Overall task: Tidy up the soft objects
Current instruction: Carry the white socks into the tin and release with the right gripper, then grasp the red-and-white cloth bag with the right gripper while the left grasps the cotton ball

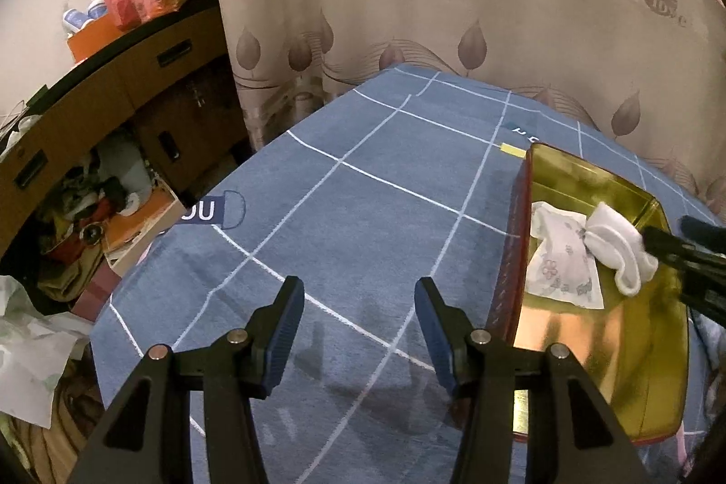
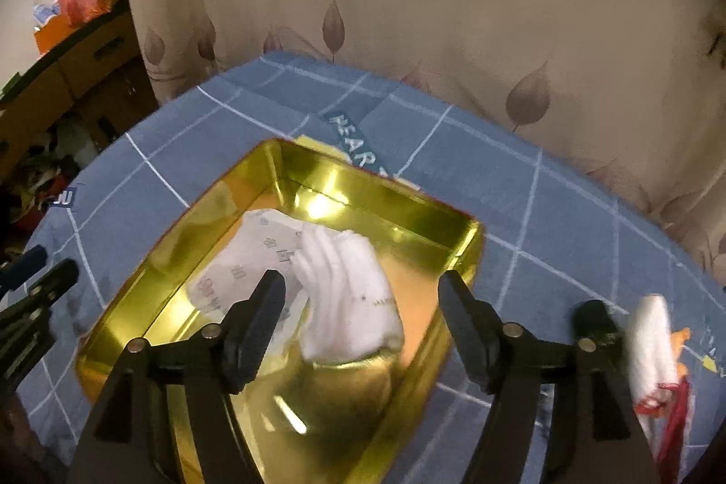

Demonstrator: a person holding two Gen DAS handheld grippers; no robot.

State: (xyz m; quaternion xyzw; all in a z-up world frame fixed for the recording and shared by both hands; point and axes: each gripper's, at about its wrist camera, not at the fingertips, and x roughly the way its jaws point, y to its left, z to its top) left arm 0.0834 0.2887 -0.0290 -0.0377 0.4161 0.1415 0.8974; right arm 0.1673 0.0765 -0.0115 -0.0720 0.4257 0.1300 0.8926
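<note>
White sock inside gold tin

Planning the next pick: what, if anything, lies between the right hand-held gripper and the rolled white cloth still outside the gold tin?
Nothing visible does. The rolled white cloth lies on the blue cover just right of the right hand-held gripper, whose jaws stand open over the gold tin. Only bare cover separates them, though the frame is blurred there.

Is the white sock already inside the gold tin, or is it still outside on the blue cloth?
Inside. The white sock lies on the floor of the gold tin, partly over a flowered cloth.
</note>
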